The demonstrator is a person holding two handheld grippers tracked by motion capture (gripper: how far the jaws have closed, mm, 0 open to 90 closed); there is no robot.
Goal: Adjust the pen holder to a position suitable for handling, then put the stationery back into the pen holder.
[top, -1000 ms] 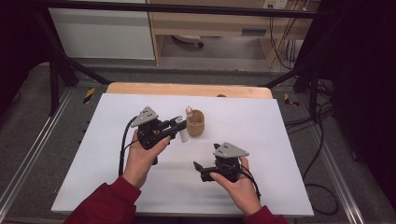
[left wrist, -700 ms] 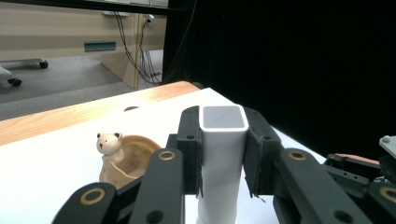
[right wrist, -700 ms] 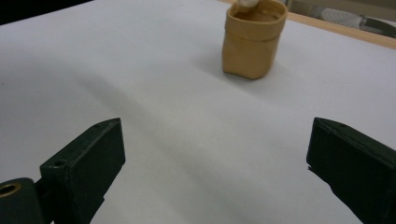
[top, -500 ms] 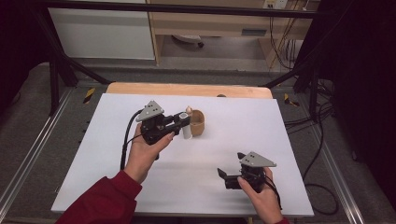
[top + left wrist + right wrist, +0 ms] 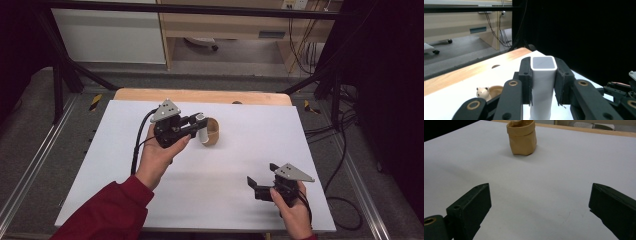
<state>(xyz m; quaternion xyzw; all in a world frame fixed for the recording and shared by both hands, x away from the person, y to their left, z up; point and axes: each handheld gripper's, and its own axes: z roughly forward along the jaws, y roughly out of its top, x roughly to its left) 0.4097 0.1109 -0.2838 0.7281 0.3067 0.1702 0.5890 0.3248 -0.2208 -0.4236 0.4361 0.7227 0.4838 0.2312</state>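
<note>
A tan paper pouch [image 5: 215, 133] stands mid-table on the white table [image 5: 125, 165]. My left gripper [image 5: 199, 124] is right beside the pouch's left side, shut on a white square-sectioned tube [image 5: 202, 131]. In the left gripper view the upright tube [image 5: 543, 85] sits clamped between both jaws. A small bear figure [image 5: 482, 92] peeks from the pouch [image 5: 497, 90] at lower left. My right gripper [image 5: 256, 186] rests near the table's front right, open with nothing between its fingers. From the right gripper view the pouch [image 5: 522, 138] stands far ahead of the wide-apart jaws.
A wooden strip [image 5: 200, 95] runs along the table's far edge. Cables [image 5: 345, 130] hang off the right side. A cabinet [image 5: 110, 30] and a desk stand on the floor beyond.
My right gripper has drawn back to the front right of the table. My left gripper has carried the white tube a little rightwards, closer to the pouch.
</note>
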